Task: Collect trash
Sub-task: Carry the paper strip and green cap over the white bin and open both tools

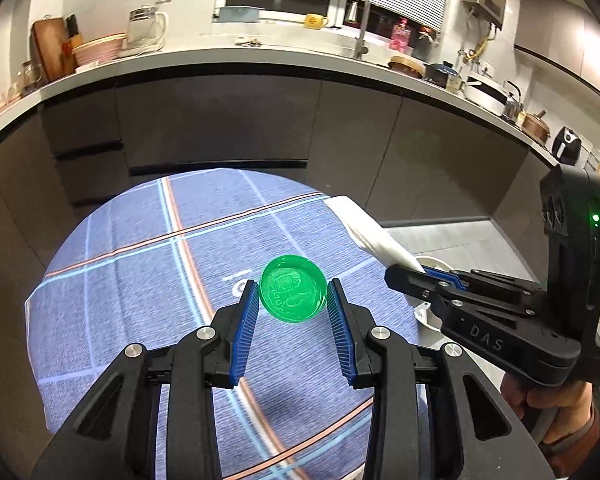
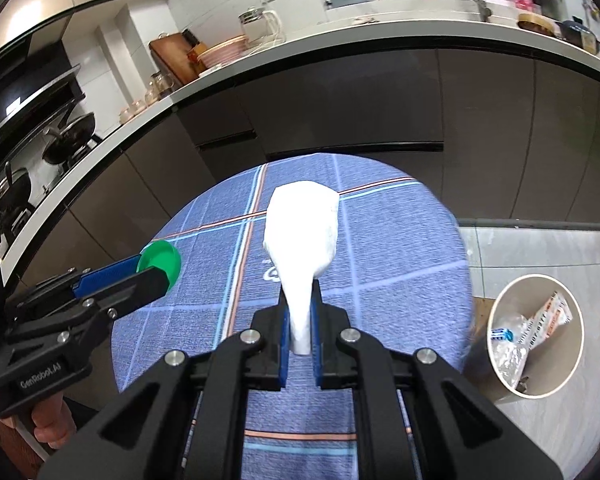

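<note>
My left gripper (image 1: 293, 294) is shut on a green plastic lid (image 1: 293, 289), held on edge above the round table with a blue plaid cloth (image 1: 140, 264). It also shows in the right wrist view (image 2: 156, 268), with the lid (image 2: 160, 262) between its blue pads. My right gripper (image 2: 300, 312) is shut on a crumpled white tissue (image 2: 302, 232) that sticks out forward over the table. In the left wrist view the right gripper (image 1: 424, 274) holds the tissue (image 1: 370, 230) at the table's right edge.
A white-rimmed trash bin (image 2: 538, 336) stands on the floor right of the table, holding wrappers and plastic. Dark kitchen cabinets (image 1: 260, 120) under a cluttered white counter curve behind the table. A stove with pans (image 2: 40, 160) is at the far left.
</note>
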The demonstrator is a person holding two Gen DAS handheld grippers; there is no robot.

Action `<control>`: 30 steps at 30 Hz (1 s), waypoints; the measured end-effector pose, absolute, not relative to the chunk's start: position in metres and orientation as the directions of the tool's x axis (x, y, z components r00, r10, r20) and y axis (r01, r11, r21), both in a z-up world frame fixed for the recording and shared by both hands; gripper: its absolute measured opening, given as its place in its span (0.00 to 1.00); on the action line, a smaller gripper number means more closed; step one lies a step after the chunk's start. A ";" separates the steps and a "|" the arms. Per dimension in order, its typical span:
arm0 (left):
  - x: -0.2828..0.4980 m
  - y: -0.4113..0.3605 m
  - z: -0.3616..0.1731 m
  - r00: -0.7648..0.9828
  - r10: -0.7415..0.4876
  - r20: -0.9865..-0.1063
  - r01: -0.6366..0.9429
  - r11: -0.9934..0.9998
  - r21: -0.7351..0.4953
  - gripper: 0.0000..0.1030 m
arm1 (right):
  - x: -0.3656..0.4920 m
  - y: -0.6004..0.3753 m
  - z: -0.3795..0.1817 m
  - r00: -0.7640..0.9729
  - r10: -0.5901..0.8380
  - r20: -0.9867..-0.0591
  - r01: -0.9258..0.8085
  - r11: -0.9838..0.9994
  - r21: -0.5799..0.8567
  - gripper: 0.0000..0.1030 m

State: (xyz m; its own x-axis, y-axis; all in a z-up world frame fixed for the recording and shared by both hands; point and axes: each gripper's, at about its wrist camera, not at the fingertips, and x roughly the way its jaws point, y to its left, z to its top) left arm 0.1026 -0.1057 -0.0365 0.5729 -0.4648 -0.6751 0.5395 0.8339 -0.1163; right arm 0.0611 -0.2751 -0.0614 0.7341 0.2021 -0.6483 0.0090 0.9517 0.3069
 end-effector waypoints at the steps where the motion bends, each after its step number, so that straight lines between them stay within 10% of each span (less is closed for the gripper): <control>1: 0.102 -0.111 -0.036 0.572 -0.466 -0.675 0.545 0.831 -0.112 0.32 | 0.059 -0.279 -0.060 0.738 0.195 -0.646 0.018 0.951 0.307 0.10; 30: 0.099 -0.289 -0.043 0.425 -0.551 -0.719 0.745 0.664 -0.068 0.32 | -0.027 -0.434 -0.081 0.770 -0.051 -0.637 0.347 0.870 0.350 0.10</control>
